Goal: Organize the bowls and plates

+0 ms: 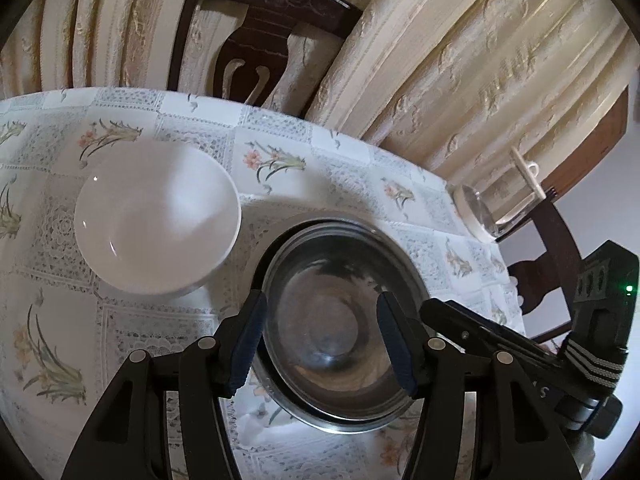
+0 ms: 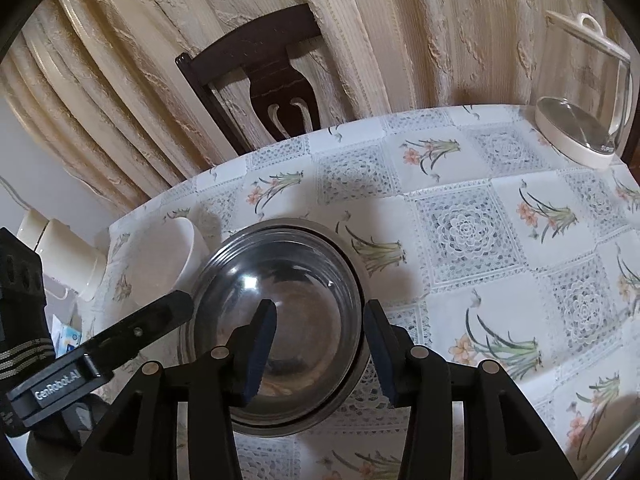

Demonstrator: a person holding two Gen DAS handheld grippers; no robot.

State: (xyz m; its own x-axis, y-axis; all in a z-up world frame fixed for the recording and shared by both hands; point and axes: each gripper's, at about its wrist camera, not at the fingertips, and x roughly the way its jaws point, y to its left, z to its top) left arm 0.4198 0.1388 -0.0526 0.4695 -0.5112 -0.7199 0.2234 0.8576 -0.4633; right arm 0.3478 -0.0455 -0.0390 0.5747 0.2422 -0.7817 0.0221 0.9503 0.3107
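Left claw [image 1: 320, 344] apart | right claw [image 2: 320, 348] apart | steel bowl [image 2: 280, 320] upright, mouth up

left gripper [image 1: 322, 346]: jaws apart, angled downward | right gripper [image 2: 320, 354]: jaws apart, angled downward

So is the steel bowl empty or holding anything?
Empty: the steel bowl shows only its bare, reflective bottom in both wrist views.

The tablecloth [image 2: 500, 208] is white, checked with grey-blue lace squares and orange-flowered, green-leaved sprigs. At ten o'clock from the silver steel bowl [image 1: 340, 344] sits a plain white bowl [image 1: 156, 216]. The chair [image 2: 256, 80] is dark brown; the curtain [image 1: 460, 64] is cream-gold.
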